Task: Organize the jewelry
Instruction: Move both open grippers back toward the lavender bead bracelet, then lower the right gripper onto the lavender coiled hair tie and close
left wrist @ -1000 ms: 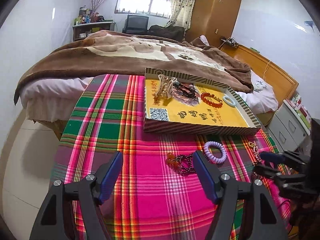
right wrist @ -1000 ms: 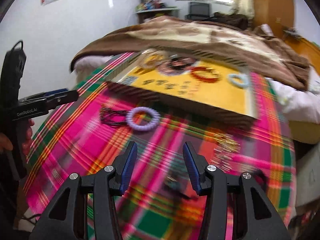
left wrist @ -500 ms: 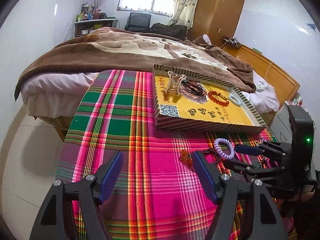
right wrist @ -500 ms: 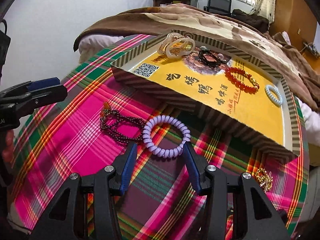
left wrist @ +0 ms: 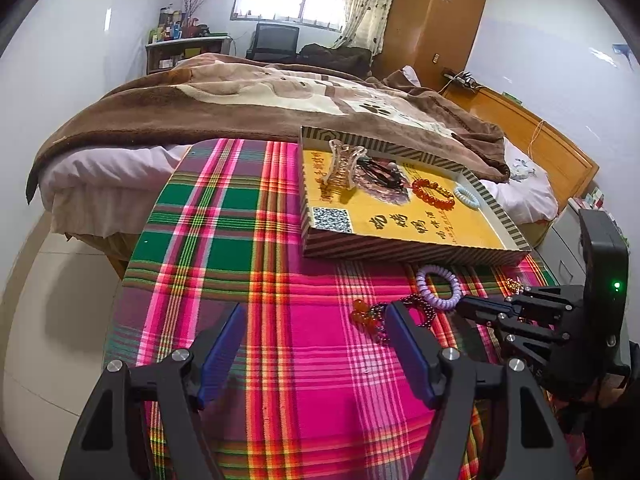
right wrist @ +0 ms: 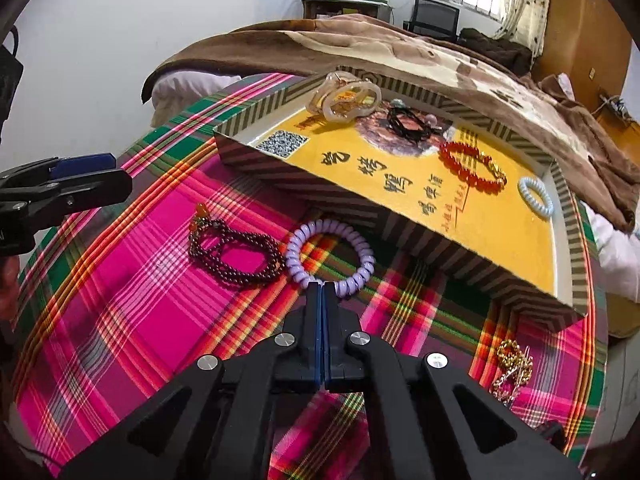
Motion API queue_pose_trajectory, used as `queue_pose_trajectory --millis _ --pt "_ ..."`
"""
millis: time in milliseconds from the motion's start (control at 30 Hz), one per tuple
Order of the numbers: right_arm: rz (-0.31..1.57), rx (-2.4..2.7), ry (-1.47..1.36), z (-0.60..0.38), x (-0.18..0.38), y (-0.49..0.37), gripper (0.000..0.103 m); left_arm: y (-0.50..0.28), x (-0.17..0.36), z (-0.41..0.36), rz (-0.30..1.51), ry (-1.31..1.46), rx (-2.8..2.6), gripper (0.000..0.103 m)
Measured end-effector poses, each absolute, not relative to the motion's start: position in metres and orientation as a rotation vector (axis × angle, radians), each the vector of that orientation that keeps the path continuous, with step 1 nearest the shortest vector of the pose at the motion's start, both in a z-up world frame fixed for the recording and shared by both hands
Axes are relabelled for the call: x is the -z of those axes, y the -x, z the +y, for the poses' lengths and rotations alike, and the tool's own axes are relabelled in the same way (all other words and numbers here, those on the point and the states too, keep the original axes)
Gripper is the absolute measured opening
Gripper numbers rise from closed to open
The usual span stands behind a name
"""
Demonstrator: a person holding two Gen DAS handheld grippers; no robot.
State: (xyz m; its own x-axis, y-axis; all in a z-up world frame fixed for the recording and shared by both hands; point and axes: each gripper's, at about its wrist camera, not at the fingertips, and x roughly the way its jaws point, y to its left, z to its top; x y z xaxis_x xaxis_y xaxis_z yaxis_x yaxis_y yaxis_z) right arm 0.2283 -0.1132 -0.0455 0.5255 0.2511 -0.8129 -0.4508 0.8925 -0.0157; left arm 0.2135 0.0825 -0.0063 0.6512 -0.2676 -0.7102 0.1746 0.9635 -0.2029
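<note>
A lilac spiral hair tie [right wrist: 332, 252] lies on the plaid cloth just in front of the striped tray [right wrist: 320, 190]; it also shows in the left wrist view [left wrist: 438, 286]. My right gripper [right wrist: 322, 288] is shut on its near edge. A dark red bead strand [right wrist: 236, 252] with orange beads lies left of it. My left gripper [left wrist: 316, 344] is open and empty above the cloth. In the tray lie a clear hair claw [right wrist: 344, 96], a black hair tie [right wrist: 408, 122], a red bead bracelet [right wrist: 472, 166] and a pale blue spiral tie [right wrist: 536, 196].
A gold chain piece [right wrist: 512, 364] lies on the cloth at the right, near the table edge. A bed with a brown blanket [left wrist: 260, 100] stands right behind the table. A wooden wardrobe [left wrist: 432, 20] stands at the back.
My right gripper has moved forward to the lilac hair tie and shut on its near edge. The left gripper has hardly moved and stays open.
</note>
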Motion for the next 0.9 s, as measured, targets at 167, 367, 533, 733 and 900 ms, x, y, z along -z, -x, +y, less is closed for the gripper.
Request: queue_pose_trajectory --millis 167,367,533,733,900 --pt "0.902 -0.492 0.231 -0.110 0.042 -0.229 0.014 -0.215 0.007 0.080 0.833 0.120 0.254 0.072" --pt "0.905 -0.505 0.294 -0.095 0.046 -0.239 0.019 -0.215 0.009 0.079 0.841 0.118 0.256 0.072" --pt "0.935 -0.543 0.286 -0.097 0.049 -0.245 0.021 -0.216 0.010 0.078 0.843 0.116 0.260 0.072" --pt "0.957 -0.597 0.355 -0.095 0.048 -0.237 0.022 -0.219 0.012 0.074 0.849 0.113 0.261 0.072" --pt "0.974 -0.638 0.389 -0.096 0.049 -0.235 0.024 -0.220 0.011 0.075 0.851 0.110 0.259 0.072"
